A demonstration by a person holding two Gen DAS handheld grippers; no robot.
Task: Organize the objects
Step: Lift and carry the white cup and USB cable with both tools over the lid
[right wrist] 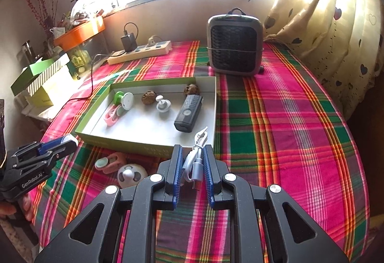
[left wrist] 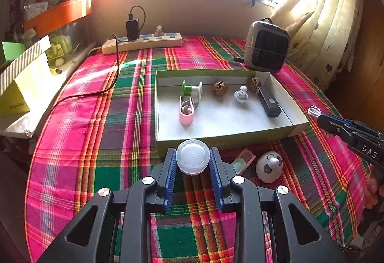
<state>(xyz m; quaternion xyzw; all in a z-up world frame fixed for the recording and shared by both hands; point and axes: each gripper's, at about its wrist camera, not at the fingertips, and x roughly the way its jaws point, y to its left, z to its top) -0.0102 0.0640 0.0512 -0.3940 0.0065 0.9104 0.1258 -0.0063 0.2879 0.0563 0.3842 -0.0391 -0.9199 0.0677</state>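
The left gripper (left wrist: 193, 159) hangs just before the near wall of the shallow green-sided box (left wrist: 216, 140), its jaws clamped on a small clear round jar (left wrist: 193, 159) with a ribbed white base. The right gripper (right wrist: 190, 167) has its jaws clenched on a coiled white cable (right wrist: 195, 157), held over the near right corner of the box, with a loop of the cable reaching across the box rim.

The box sits in the middle of the worktop (left wrist: 96, 143), which is covered with a pink, green and orange plaid cloth. Inside the box, from its left side to its right, lie a green-and-white spool (left wrist: 190, 91) with a pink clip-shaped holder (left wrist: 186, 111) just in front of it, a brown walnut (left wrist: 219, 87), a small white knob-topped piece (left wrist: 242, 94), a second walnut (left wrist: 255, 83) in the far right corner, and a black rectangular device (left wrist: 268, 101) along the right wall.

On the cloth just outside the near wall of the box rest a small pink tray with a pale green insert (left wrist: 242, 162) and, beside it, a white egg-shaped gadget (left wrist: 268, 167). Near the far edge of the worktop stand a grey heater (right wrist: 234, 44) on the right and a cream power strip (left wrist: 142, 43) on the left with a black charger (left wrist: 132, 29) plugged in. A heart-patterned curtain (right wrist: 324, 23) hangs by the right edge.
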